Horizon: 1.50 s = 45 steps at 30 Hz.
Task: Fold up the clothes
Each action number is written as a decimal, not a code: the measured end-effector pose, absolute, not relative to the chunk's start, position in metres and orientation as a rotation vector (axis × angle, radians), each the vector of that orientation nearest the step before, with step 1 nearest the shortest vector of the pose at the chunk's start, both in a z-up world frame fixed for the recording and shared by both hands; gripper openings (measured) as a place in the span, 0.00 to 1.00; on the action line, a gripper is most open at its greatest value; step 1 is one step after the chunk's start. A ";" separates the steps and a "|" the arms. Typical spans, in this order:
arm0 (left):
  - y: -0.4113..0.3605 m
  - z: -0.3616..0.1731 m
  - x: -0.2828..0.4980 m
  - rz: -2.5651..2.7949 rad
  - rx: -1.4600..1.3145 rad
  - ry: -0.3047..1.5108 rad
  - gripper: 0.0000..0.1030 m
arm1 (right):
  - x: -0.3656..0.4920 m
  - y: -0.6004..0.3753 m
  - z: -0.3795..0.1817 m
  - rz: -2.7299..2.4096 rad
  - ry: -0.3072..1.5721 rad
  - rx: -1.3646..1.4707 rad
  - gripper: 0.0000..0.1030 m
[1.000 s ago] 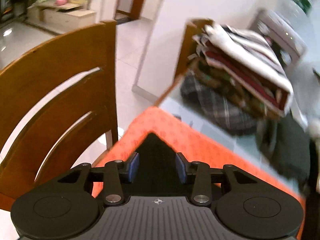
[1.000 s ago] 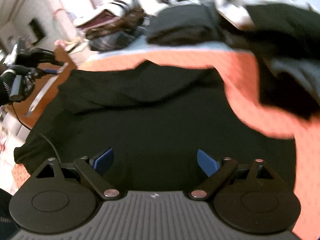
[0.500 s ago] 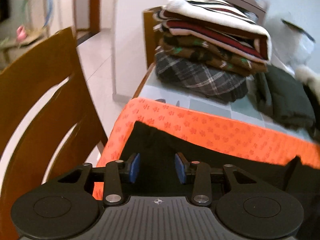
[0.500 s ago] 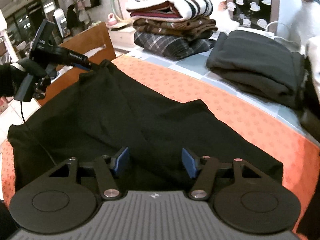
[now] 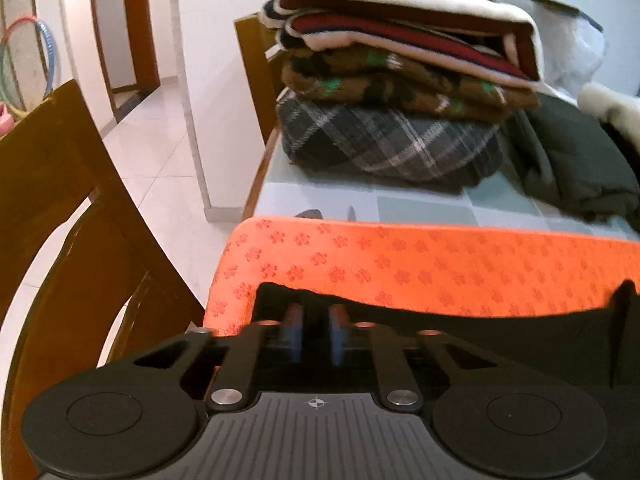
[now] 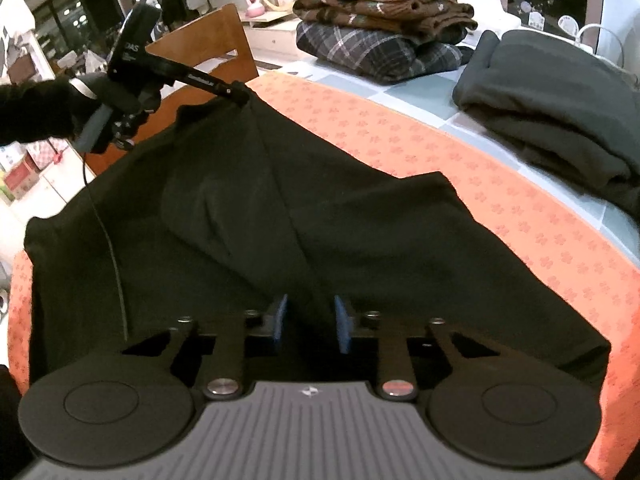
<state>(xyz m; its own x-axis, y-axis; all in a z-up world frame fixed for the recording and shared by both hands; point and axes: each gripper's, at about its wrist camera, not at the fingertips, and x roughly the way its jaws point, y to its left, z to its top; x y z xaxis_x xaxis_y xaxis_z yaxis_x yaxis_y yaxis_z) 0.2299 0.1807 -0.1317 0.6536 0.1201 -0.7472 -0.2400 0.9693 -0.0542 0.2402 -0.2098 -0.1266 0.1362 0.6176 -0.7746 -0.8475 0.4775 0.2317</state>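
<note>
Bottom centre of the right wrist view, the right gripper point(image 6: 308, 326) has its blue pads drawn close with a ridge of the black garment point(image 6: 280, 216) running up between them; it looks pinched on that fold, though the contact itself is dark and hard to confirm. The garment lies spread over the orange cloth point(image 6: 500, 208), partly doubled, with a long crease from lower centre toward upper left. At upper left of that view the left gripper point(image 6: 240, 96), held in a gloved hand point(image 6: 100, 100), grips the garment's far corner; in the left wrist view its pads sit nearly together with black fabric between and around them point(image 5: 314, 332). Risks, as I judge them: black on black hides how much fabric each pinch has, so a thin bite could slip if the two pull apart; uneven tension would skew the crease; the left corner sits right at the table edge by the wooden chair point(image 5: 72, 240), so slack there could slide off or drag the orange cloth. Farther back, a stack of folded clothes point(image 6: 380, 12) and a dark folded piece point(image 6: 560, 112) stand close enough to be bumped. No containers visible.
</note>
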 end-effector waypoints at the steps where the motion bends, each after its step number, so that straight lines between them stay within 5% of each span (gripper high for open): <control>1: 0.182 -0.132 0.229 0.218 -0.168 0.828 0.07 | 0.241 -0.210 -0.127 1.082 0.952 -0.276 0.16; 5: 0.183 -0.131 0.226 0.250 -0.193 0.813 0.04 | 0.249 -0.214 -0.125 1.077 0.976 -0.200 0.03; 24: 0.201 -0.123 0.216 0.446 -0.408 0.745 0.06 | 0.330 -0.179 -0.117 0.956 1.033 -0.385 0.03; 27: 0.204 -0.117 0.208 0.442 -0.453 0.710 0.18 | 0.326 -0.177 -0.122 0.919 1.004 -0.430 0.13; 29: 0.203 -0.108 0.195 0.446 -0.474 0.674 0.32 | 0.318 -0.181 -0.116 0.905 0.966 -0.433 0.28; 32: 0.188 -0.094 0.173 0.415 -0.485 0.640 0.35 | 0.304 -0.190 -0.104 0.891 0.902 -0.421 0.37; 45: 0.082 -0.111 0.142 0.008 -0.677 0.650 0.50 | 0.236 -0.248 -0.093 0.844 0.933 -0.247 0.38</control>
